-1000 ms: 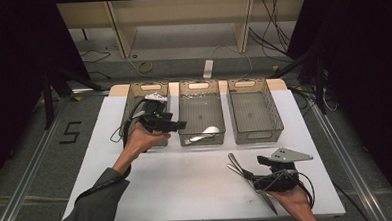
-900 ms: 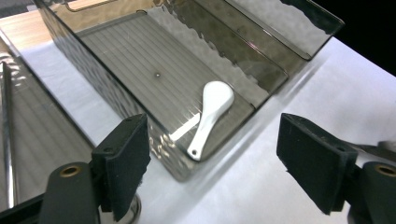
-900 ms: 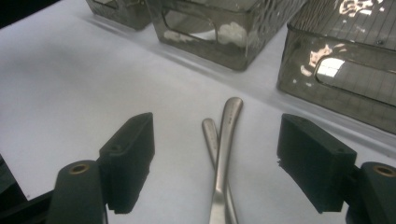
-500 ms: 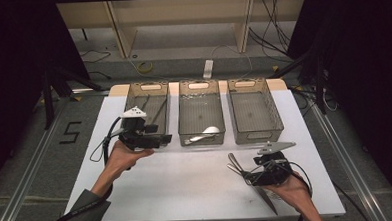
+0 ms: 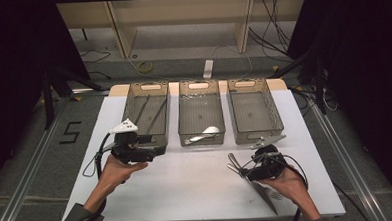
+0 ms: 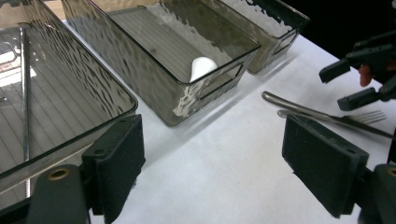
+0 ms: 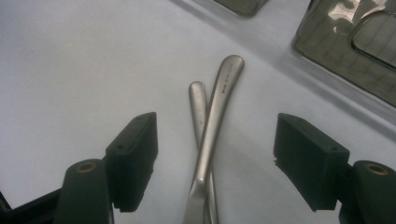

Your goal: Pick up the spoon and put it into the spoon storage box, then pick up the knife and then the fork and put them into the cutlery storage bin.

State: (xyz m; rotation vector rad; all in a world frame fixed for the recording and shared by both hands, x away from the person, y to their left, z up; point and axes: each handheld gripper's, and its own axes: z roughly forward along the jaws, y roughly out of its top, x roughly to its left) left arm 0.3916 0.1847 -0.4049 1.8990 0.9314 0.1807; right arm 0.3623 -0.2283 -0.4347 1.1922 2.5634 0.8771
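Two metal cutlery handles (image 7: 219,100) lie crossed on the white table (image 5: 197,190), their far ends by a fork's tines (image 6: 369,116). My right gripper (image 7: 217,140) stands open astride these handles; its jaws have just been closing a little and the pads stay clear of the metal. In the high view the right gripper (image 5: 242,169) points left at the handles (image 5: 233,161). My left gripper (image 5: 158,151) hovers before the left tray (image 5: 133,105); its jaws have just been opening, and my left gripper (image 6: 217,172) is open with nothing between them.
Three smoky clear trays stand in a row at the back. The left one holds thin rods (image 5: 151,110), the middle tray (image 5: 182,116) a white spoon (image 5: 203,135), and the right tray (image 5: 254,110) shows a bare floor. Black surroundings ring the table.
My left hand has drawn back from the left tray toward the near left. My right gripper has slid slightly left over the handles.
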